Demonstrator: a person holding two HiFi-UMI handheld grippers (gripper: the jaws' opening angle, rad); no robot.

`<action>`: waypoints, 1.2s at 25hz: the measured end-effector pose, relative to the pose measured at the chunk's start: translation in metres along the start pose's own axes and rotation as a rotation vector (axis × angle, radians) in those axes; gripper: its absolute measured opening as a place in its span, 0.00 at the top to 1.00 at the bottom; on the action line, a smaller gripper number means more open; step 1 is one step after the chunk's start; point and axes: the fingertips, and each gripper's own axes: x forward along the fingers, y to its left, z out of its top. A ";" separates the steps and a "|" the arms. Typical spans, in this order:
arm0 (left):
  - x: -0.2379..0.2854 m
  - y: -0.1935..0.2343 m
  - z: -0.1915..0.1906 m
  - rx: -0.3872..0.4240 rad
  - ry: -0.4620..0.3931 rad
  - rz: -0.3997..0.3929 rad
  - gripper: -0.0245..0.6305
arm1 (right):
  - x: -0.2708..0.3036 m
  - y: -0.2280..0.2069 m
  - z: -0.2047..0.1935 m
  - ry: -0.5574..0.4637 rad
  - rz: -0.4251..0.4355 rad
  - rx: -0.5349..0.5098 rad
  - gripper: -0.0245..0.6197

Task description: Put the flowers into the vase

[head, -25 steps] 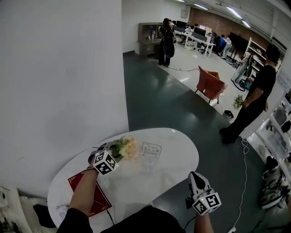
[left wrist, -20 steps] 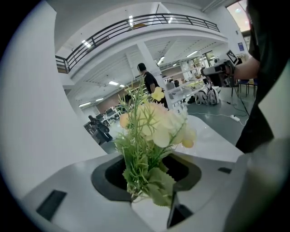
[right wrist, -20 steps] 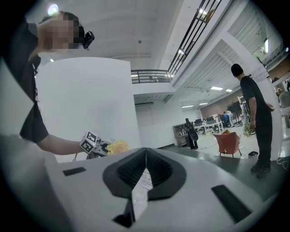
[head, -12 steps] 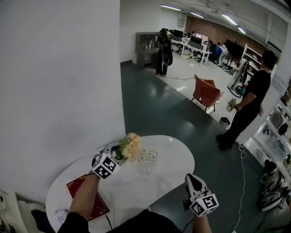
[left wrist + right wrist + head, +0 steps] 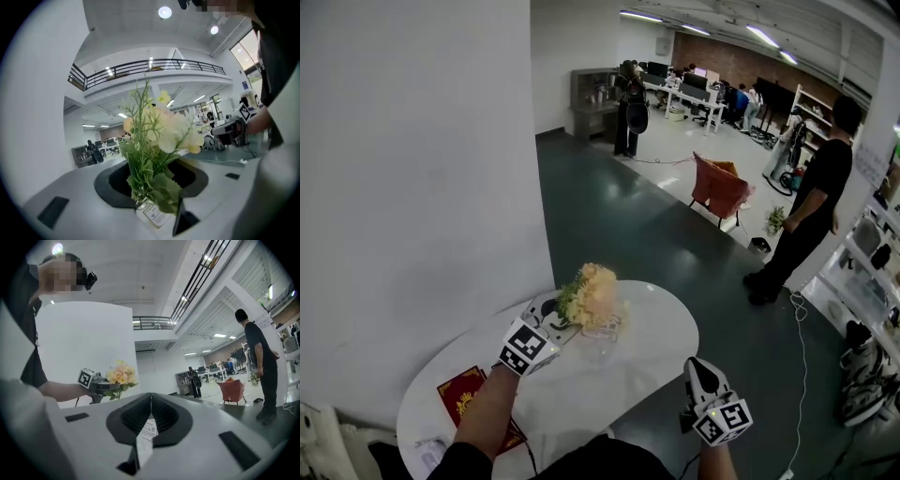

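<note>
The bunch of cream and pale yellow flowers with green leaves (image 5: 592, 292) has risen off the white oval desk (image 5: 661, 323) over the last second. It has also swung toward 1 o'clock, so in the head view the blooms now overlap the top of the clear glass vase (image 5: 604, 334). The left tool (image 5: 553, 323) is clamped on the stems low down, jaws part-way closed around them. Its own view shows foliage filling the gap.

The carry looks nearly done. What probably remains is tipping the stems downward and lowering them into the vase mouth, which the blooms themselves partly hide.

The right tool (image 5: 701, 367) hangs at 5 o'clock from the vase, off the desk edge, with jaws together and nothing in them. A dark red booklet (image 5: 469, 394) lies at 8 o'clock, well apart. Beyond the desk, a person in black (image 5: 816, 202) and an orange-red chair (image 5: 717, 186) stand at 2 o'clock. Nothing visible blocks the vase, though the light glass may tip if the stems catch it.
</note>
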 end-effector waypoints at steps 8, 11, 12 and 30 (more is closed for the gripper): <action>0.003 -0.009 0.037 -0.104 -0.127 -0.018 0.64 | -0.004 -0.007 0.000 -0.012 -0.023 0.015 0.93; 0.002 -0.003 0.046 -0.183 -0.194 -0.012 0.64 | -0.004 -0.010 -0.004 -0.010 -0.029 0.022 0.93; 0.002 -0.001 0.050 -0.206 -0.217 -0.010 0.64 | -0.004 -0.012 -0.004 -0.011 -0.032 0.024 0.93; -0.003 0.007 0.095 -0.535 -0.456 -0.069 0.64 | -0.009 -0.037 -0.017 0.010 -0.051 0.083 0.93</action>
